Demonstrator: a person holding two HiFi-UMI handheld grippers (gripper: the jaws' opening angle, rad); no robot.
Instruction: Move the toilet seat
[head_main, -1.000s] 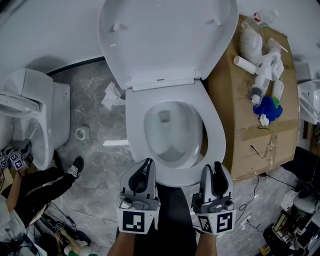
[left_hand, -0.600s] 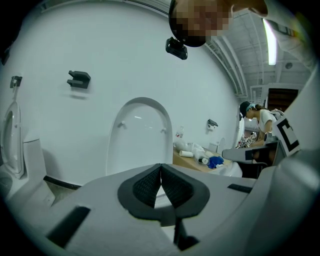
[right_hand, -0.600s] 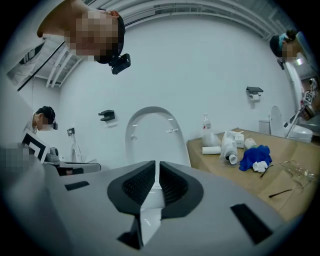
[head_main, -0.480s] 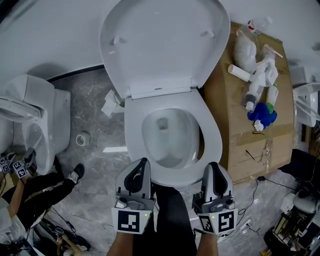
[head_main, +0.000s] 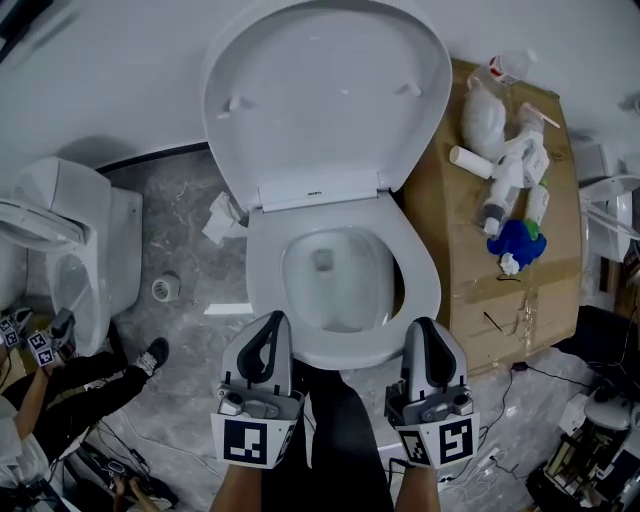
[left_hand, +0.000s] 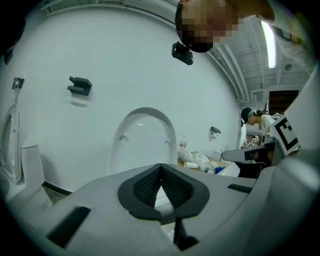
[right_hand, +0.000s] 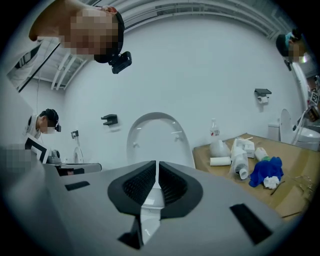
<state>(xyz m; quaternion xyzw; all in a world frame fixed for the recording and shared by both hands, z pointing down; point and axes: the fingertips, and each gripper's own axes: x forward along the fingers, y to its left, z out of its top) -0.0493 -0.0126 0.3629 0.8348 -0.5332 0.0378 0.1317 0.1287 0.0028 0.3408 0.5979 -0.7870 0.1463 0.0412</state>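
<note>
The white toilet fills the middle of the head view. Its lid stands raised against the wall and its seat ring lies flat on the bowl. My left gripper hovers over the front left of the rim, shut and empty. My right gripper hovers at the front right, also shut with nothing between its pads. In the left gripper view the pads meet, with the lid beyond them. The right gripper view shows the jaws closed to a thin slit before the lid.
A cardboard box stands right of the toilet, carrying bottles, a paper roll and a blue cloth. A second toilet is at the left, with a person's shoe near it. Crumpled tissue and a tape roll lie on the floor.
Both grippers have drawn back from the bowl's front rim toward me and risen. The right gripper's jaws, slightly apart a second ago, now sit together.
</note>
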